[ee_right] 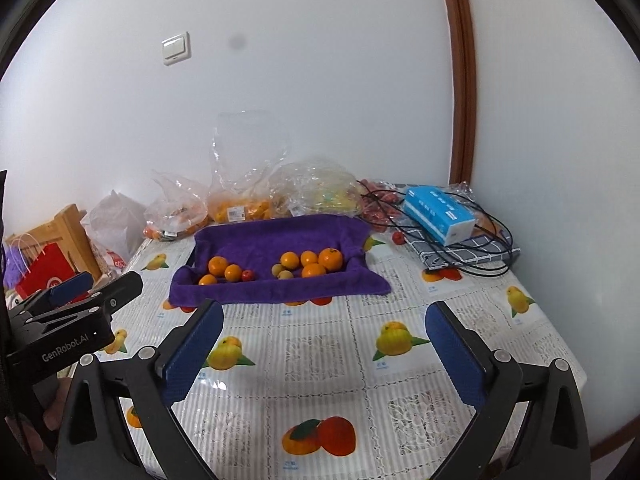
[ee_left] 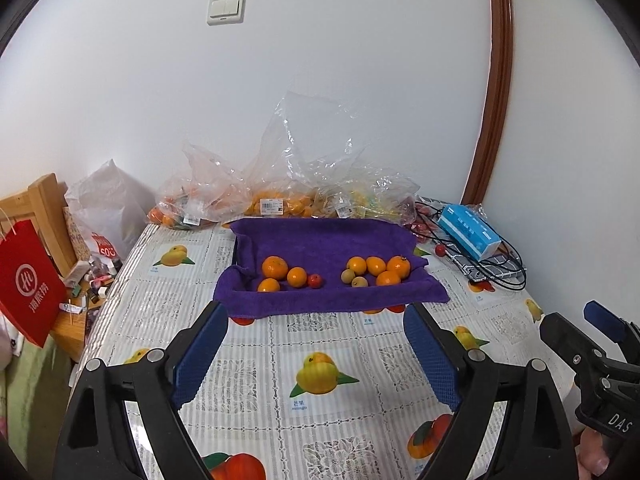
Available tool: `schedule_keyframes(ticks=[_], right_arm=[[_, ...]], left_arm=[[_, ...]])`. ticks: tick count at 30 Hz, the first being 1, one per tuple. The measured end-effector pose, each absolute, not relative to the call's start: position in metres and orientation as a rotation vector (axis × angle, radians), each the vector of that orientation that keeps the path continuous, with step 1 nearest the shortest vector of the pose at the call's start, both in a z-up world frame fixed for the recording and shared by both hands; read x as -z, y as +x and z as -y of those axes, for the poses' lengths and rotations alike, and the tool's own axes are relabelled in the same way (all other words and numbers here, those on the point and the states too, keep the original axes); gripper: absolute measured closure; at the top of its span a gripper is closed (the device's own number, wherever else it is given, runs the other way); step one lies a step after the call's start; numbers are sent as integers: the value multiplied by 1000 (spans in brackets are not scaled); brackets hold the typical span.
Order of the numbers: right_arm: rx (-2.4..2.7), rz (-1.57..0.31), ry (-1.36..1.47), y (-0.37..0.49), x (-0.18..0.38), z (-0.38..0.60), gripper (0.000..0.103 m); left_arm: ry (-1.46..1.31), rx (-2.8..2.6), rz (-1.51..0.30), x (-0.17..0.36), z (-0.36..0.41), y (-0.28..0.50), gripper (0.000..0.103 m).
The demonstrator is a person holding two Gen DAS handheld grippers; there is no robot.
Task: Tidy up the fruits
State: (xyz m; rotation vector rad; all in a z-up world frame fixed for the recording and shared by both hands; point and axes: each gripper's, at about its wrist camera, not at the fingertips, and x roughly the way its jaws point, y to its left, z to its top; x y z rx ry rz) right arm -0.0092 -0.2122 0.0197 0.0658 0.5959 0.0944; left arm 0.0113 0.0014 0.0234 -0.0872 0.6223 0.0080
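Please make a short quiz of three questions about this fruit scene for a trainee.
1. True or false: both hand-held grippers, left and right, are open and hold nothing.
2. What lies under the fruit? A) towel B) plate C) basket
3. How many red fruits are in the left group?

Key:
1. True
2. A, the purple one
3. One, beside three oranges
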Motion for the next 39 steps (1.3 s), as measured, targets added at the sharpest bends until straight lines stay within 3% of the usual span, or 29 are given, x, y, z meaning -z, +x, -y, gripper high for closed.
schedule_keyframes(ticks=[39], right_arm=[[-85, -594, 48, -14, -20, 206, 3]], left_arm=[[-80, -49, -607, -28, -3, 6, 14]])
